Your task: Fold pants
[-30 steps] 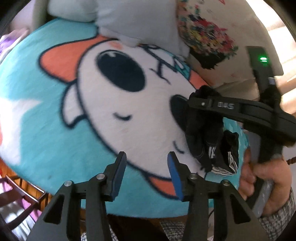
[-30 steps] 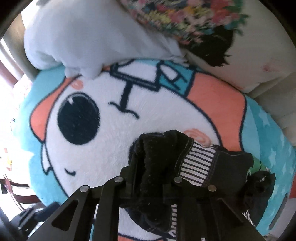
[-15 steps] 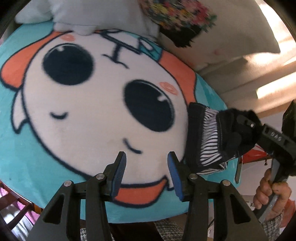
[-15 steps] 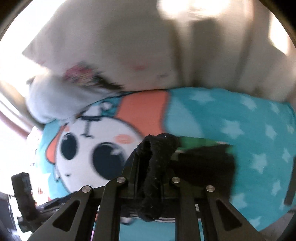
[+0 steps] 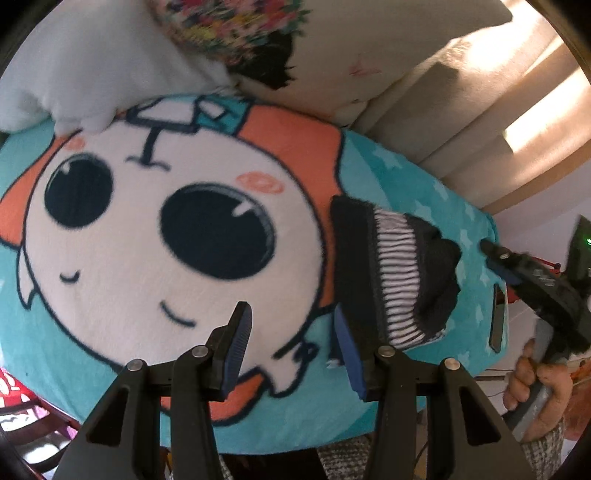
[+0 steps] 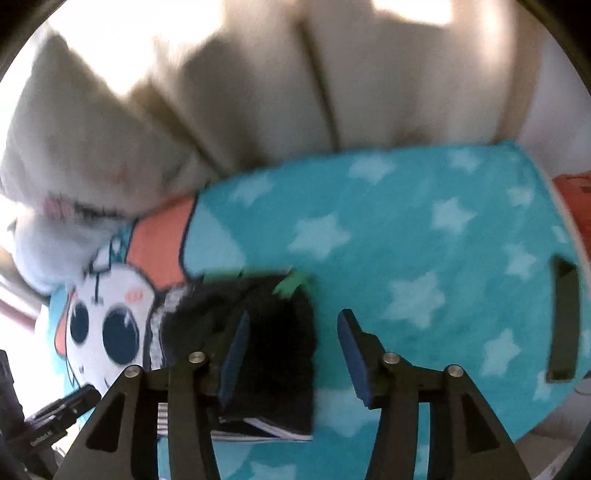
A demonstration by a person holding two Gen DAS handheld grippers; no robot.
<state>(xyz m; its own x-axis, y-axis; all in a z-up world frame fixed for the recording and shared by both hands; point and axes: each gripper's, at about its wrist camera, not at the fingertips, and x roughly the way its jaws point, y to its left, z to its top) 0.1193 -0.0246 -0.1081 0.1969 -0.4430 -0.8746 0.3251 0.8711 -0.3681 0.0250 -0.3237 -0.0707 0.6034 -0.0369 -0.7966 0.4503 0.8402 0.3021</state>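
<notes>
The folded pants (image 5: 395, 273), black with a black-and-white striped band, lie in a compact bundle on the teal cartoon blanket (image 5: 184, 229), to the right of the printed face. My left gripper (image 5: 291, 347) is open and empty, low in front of the bundle's left edge. My right gripper (image 6: 291, 354) is open and empty, just above the pants (image 6: 273, 347); they lie under its left finger. In the left wrist view the right gripper (image 5: 495, 258) is to the right of the bundle.
White pillows (image 5: 92, 62) and a floral pillow (image 5: 229, 26) lie at the blanket's far edge against beige cushions (image 5: 480, 103). A dark slot-shaped object (image 6: 563, 317) lies on the starred blanket at right. Chairs (image 5: 22, 424) stand below the near edge.
My right gripper carried the pants to the right, opened and let them go on the blanket. My left gripper stayed open while its view shifted right.
</notes>
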